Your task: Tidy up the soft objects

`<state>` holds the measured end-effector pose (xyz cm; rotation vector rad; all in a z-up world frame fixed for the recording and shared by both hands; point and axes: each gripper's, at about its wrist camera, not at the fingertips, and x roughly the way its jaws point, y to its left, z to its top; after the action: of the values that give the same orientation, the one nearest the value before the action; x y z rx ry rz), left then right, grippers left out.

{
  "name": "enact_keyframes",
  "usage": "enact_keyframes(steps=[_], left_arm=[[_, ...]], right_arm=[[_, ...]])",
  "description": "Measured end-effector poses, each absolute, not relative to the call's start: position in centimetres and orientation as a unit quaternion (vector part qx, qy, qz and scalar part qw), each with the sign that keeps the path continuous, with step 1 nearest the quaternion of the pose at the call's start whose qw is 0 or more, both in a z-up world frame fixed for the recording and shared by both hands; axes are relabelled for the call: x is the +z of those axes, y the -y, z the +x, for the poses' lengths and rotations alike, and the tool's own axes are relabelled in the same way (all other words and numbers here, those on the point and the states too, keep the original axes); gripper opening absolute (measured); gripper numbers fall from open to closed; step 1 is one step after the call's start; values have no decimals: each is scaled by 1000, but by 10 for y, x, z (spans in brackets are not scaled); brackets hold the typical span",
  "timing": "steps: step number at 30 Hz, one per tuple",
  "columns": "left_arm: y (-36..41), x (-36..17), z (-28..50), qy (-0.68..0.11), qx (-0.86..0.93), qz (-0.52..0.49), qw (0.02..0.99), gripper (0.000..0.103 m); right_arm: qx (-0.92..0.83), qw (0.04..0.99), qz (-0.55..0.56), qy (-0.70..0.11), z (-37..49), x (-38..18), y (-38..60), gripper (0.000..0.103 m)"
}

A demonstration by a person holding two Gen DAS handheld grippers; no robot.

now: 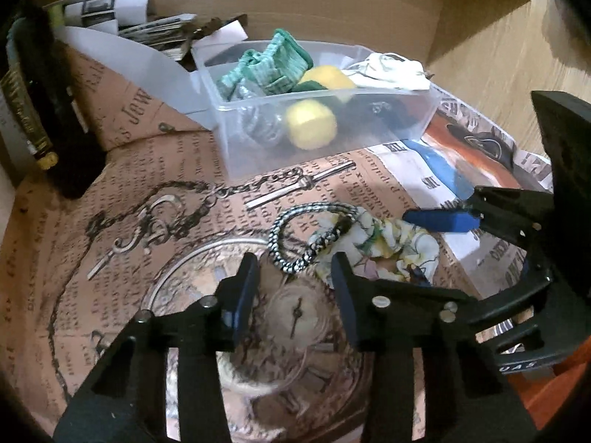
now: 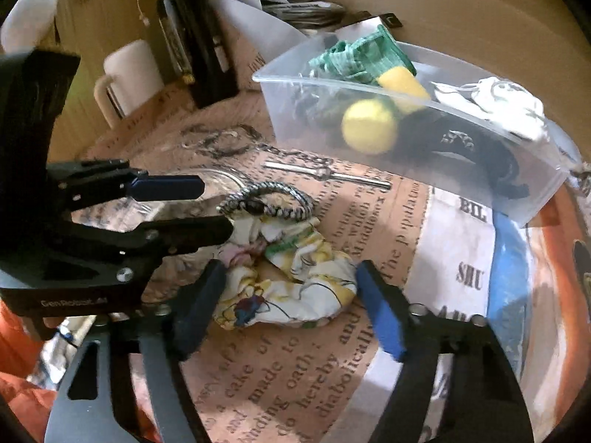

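Note:
A floral fabric scrunchie [image 2: 291, 280] lies on the printed paper, with a black-and-white braided cord loop [image 2: 269, 199] against its far side. My right gripper [image 2: 291, 288] is open, its fingers on either side of the scrunchie. My left gripper [image 1: 295, 280] is open, just short of the cord loop [image 1: 310, 236] and the scrunchie [image 1: 388, 243]. Each gripper shows in the other's view, the right one [image 1: 443, 217] and the left one [image 2: 214, 206]. A clear plastic bin [image 1: 402, 125] behind holds a green knit cloth [image 1: 273, 62], yellow sponges [image 1: 310, 125], a white cloth and dark items.
A dark bottle [image 1: 40, 110] stands at the far left, with a white mug [image 2: 129, 74] beside it. Cardboard walls [image 1: 332, 0] rise behind the bin, with paper stacks [image 1: 122, 11] at the back. The bin also shows in the right wrist view [image 2: 406, 155].

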<state>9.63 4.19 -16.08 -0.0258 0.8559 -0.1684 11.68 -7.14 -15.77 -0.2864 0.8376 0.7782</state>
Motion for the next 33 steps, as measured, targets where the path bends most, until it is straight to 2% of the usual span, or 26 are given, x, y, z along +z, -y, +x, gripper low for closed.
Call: enact_keyframes(steps=[1, 3, 6, 7, 9, 15, 33], left_arm=[[-42, -161, 98, -414, -83, -13, 907, 35], [-42, -161, 102, -411, -86, -16, 907, 30], [-41, -161, 108, -411, -85, -16, 908, 21], [-42, -161, 110, -411, -85, -17, 908, 15], [-42, -163, 114, -413, -84, -17, 907, 11], [-44, -159, 117, -405, -82, -23, 910, 5], [-43, -90, 83, -312, -74, -23, 947, 2]], right_arm=[[368, 832, -138, -393, 115, -158, 72, 54], [368, 832, -142, -390, 115, -158, 74, 36], [365, 835, -140, -386, 116, -158, 81, 24], [363, 837, -139, -386, 117, -158, 84, 23], [359, 840, -139, -383, 117, -158, 89, 19], [330, 859, -127, -369, 119, -148, 116, 17], [293, 922, -50, -249, 121, -72, 169, 17]])
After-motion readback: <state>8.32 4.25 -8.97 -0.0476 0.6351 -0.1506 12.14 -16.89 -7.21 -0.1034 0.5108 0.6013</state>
